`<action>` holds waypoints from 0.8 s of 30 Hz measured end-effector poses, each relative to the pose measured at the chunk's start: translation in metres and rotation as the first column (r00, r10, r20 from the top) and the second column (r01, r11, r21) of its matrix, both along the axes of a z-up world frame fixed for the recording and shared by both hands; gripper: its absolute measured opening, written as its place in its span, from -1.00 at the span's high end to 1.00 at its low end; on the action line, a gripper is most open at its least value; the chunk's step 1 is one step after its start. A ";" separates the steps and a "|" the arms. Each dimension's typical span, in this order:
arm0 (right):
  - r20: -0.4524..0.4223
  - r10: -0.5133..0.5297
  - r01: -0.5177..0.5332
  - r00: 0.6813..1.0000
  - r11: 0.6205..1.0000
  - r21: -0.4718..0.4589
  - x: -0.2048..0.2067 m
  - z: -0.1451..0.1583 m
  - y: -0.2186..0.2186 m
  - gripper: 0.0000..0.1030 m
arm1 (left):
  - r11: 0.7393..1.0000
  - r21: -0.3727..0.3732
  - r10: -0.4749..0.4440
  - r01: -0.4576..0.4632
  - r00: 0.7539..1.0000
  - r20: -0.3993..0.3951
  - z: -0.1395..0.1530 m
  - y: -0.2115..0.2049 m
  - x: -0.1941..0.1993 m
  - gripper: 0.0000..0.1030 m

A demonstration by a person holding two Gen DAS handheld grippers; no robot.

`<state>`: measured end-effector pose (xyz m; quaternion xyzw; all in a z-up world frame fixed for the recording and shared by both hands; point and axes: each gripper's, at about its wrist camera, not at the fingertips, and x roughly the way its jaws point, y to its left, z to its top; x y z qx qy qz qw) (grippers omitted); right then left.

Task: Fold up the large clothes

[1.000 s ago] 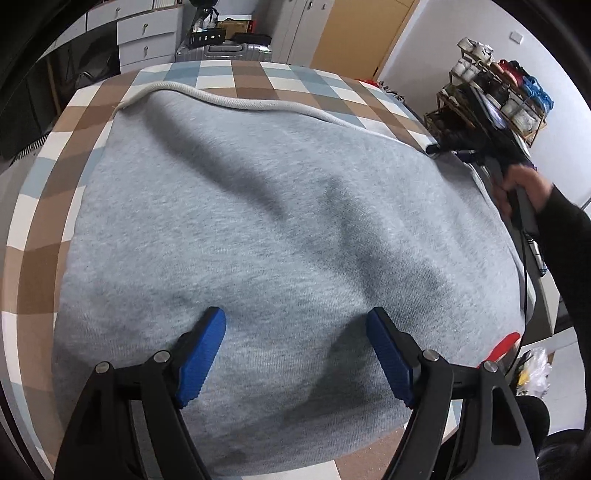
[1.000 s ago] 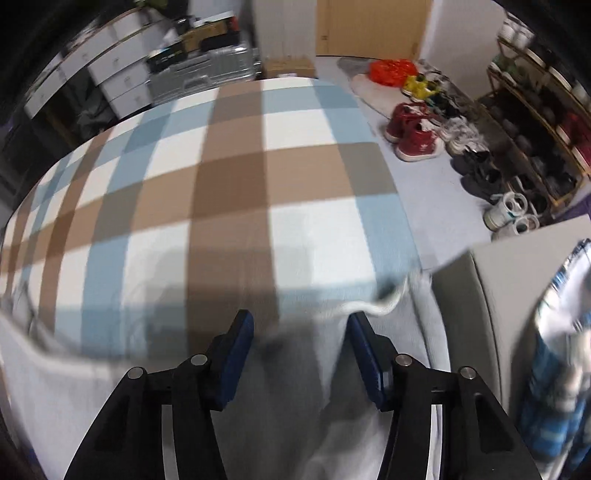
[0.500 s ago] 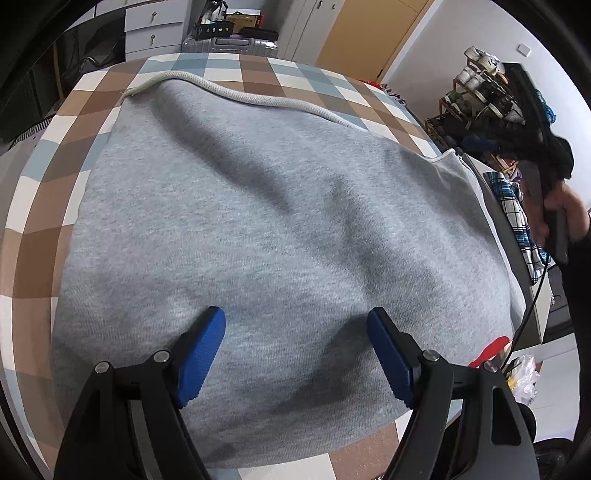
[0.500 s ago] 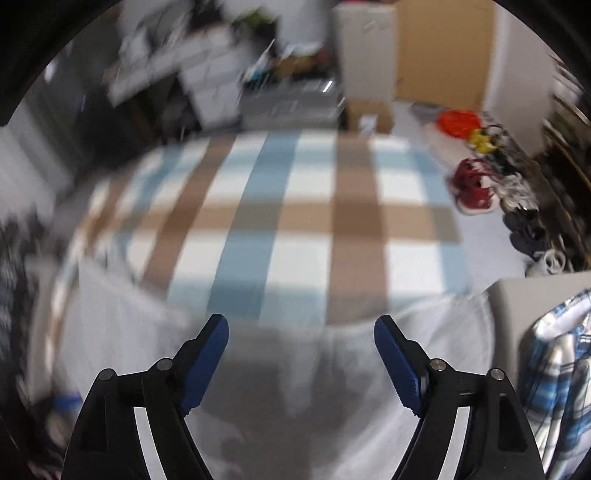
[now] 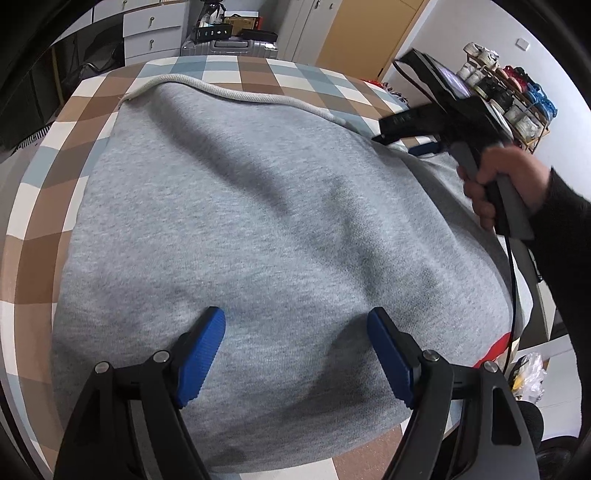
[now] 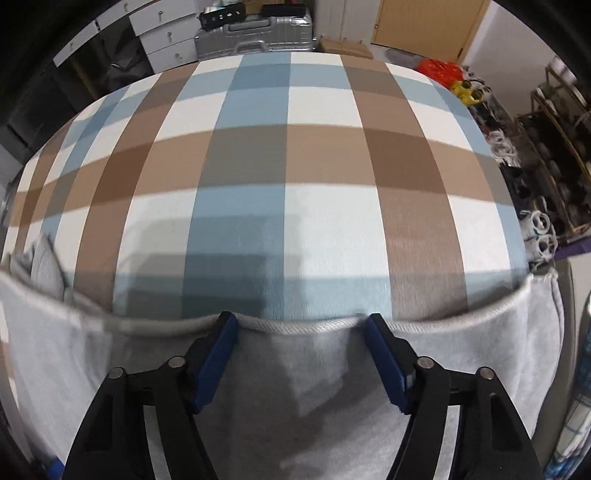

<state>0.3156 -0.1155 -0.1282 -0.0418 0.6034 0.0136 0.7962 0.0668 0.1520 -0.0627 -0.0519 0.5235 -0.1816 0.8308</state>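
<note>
Grey sweatshirt (image 5: 280, 229) lies spread flat over the checked blanket (image 5: 44, 206), covering most of it, with soft diagonal creases across the fabric. Its ribbed hem (image 5: 236, 94) runs along the far side in the left wrist view, blanket showing beyond it and down the left.

My left gripper (image 5: 295, 354) hangs over the near part of the sweatshirt, jaws spread wide, blue pads clear of the cloth, nothing between them.

My right gripper (image 6: 301, 360) sits at the ribbed hem (image 6: 306, 326); the hem runs across right at the pad tips. Its jaws have just been closing but there's a clear gap; only flat grey fabric lies between the pads, and they're not pinching it. In the left wrist view my right hand (image 5: 506, 181), in a dark sleeve, grips that tool's handle at the sweatshirt's right edge.

Beyond the blanket: silver suitcase (image 6: 255, 31), white drawers (image 5: 147, 31), shoe rack (image 5: 517, 103) on the right. Right wrist view slightly blurred.
</note>
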 end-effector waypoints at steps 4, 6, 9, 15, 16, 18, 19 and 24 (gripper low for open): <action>0.092 -0.053 0.057 0.994 0.998 -0.039 0.017 0.023 -0.008 0.77 | 1.000 0.000 -0.002 0.002 1.000 0.003 0.000 0.001 0.000 -0.48; 0.159 -0.069 0.065 0.985 0.997 0.029 0.016 0.042 -0.012 0.68 | 1.000 -0.003 -0.001 0.001 1.000 0.005 -0.001 0.002 -0.001 -0.48; 0.176 0.015 -0.038 0.984 0.991 0.128 -0.001 0.068 0.000 0.09 | 1.000 -0.005 0.000 0.000 1.000 0.006 0.000 0.004 -0.003 -0.48; 0.092 0.220 -0.235 0.971 0.951 0.201 -0.052 0.070 0.057 -0.10 | 1.000 -0.012 0.016 -0.016 1.000 -0.008 0.000 0.005 -0.003 -0.48; 0.050 0.226 -0.231 0.973 0.957 0.177 -0.051 0.059 0.067 -0.10 | 1.000 -0.012 0.018 -0.019 1.000 -0.008 0.000 0.005 -0.004 -0.48; -0.033 0.209 -0.199 0.977 0.960 0.197 -0.046 0.038 0.079 -0.10 | 1.000 -0.011 0.021 -0.021 1.000 -0.006 0.000 0.005 -0.005 -0.48; -0.070 0.192 -0.174 0.979 0.962 0.211 -0.041 0.026 0.084 -0.10 | 1.000 -0.010 0.020 -0.020 1.000 -0.004 0.000 0.005 -0.006 -0.48; -0.101 0.090 -0.067 0.991 0.976 0.207 -0.021 0.004 0.092 -0.04 | 1.000 -0.018 0.019 -0.019 1.000 -0.006 -0.001 0.009 -0.007 -0.48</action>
